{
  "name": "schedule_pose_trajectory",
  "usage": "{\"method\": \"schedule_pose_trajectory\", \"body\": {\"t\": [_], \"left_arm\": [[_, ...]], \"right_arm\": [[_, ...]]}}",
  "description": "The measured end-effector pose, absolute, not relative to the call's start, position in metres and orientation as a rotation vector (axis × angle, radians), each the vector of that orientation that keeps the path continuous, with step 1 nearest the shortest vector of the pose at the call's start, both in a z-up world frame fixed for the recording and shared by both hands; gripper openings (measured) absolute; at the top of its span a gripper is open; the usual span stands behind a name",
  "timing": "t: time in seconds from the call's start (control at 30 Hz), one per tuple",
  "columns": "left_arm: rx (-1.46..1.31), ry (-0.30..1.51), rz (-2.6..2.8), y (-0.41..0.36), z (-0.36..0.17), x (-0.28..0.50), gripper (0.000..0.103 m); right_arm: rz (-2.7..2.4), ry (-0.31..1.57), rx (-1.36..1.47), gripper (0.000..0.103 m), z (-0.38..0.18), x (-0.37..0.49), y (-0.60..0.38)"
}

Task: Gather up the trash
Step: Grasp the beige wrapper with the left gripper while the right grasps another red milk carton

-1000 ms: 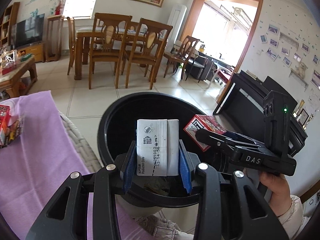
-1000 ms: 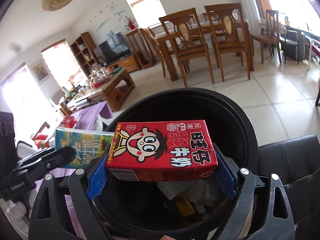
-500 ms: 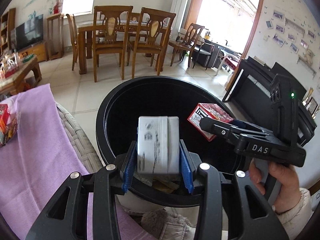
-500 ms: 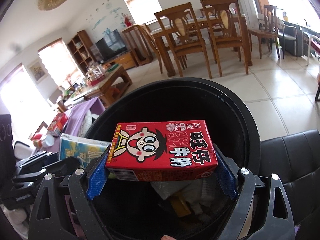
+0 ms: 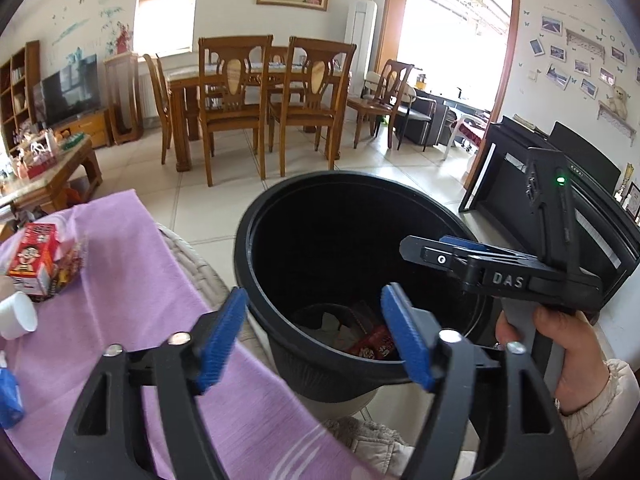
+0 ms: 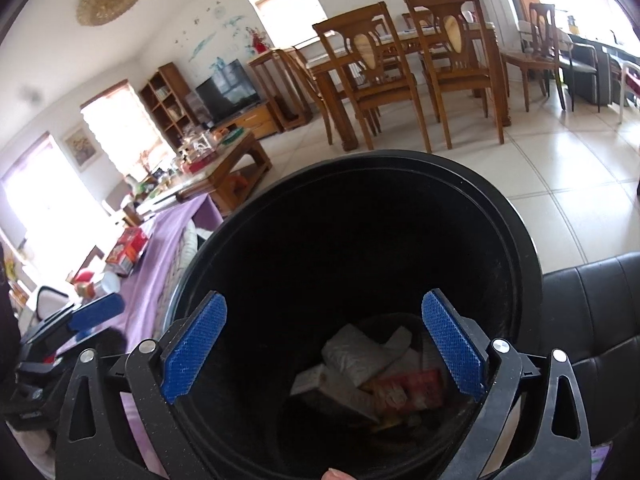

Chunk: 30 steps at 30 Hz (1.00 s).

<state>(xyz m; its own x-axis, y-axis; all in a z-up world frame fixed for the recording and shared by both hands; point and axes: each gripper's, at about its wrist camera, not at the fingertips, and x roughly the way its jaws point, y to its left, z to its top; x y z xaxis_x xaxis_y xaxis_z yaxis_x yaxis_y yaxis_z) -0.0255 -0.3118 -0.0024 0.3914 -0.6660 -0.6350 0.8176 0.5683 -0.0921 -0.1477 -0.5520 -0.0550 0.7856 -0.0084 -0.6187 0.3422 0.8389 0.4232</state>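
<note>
Two tools hang over one black trash bin (image 6: 516, 240), and both are empty. The left tool (image 5: 312, 336) is spreading its two blue pads (image 5: 222, 334) with nothing between them; it sits over the near rim of the bin, partly above the purple cloth (image 5: 132, 280) that covers the desk. The right tool (image 6: 324, 344) is also opening, its two blue pads (image 6: 452, 344) already wide and bare, and it points straight down into the bin's mouth. From the left wrist view the right tool (image 5: 424, 252) shows from the side above the bin's far rim, held by one hand (image 5: 560, 344) in a pale sleeve. At the bottom of the bin lies the collected trash: one red drink carton (image 6: 408, 394), one pale carton (image 6: 320, 392) beside it, and some crumpled white paper (image 6: 356, 356) on top; more pieces lie beneath, too dim to count. On the purple cloth, well apart from the bin, one more red drink carton (image 5: 34, 260) stands upright, with one white cup (image 5: 16, 316) just beside it and something blue (image 5: 8, 396) at the frame's edge. Beyond, the tiled floor carries one wooden dining table (image 5: 240, 76) with at least three chairs around it.
</note>
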Motion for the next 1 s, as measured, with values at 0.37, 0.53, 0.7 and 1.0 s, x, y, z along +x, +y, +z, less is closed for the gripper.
{"method": "schedule_pose_trajectory", "body": {"t": [0.37,0.53,0.7,1.0], "left_arm": [[0.215,0.638,-0.907,-0.263,0.014,-0.016,0.084],[0.156,0.648,-0.826,-0.207,0.018,0.018,0.085],[-0.003,0.685,-0.660,-0.119,0.023,0.077,0.084],[-0.336,0.778,-0.386,0.025,0.005,0.192,0.084]], "right_arm": [[-0.152,0.633,0.461,0.097,-0.025,-0.116,-0.499],[-0.065,0.643,0.406,0.097,-0.010,-0.077,-0.449],[0.017,0.659,0.359,0.097,0.002,-0.029,-0.394],[0.159,0.709,0.259,0.097,0.022,0.089,-0.292]]}}
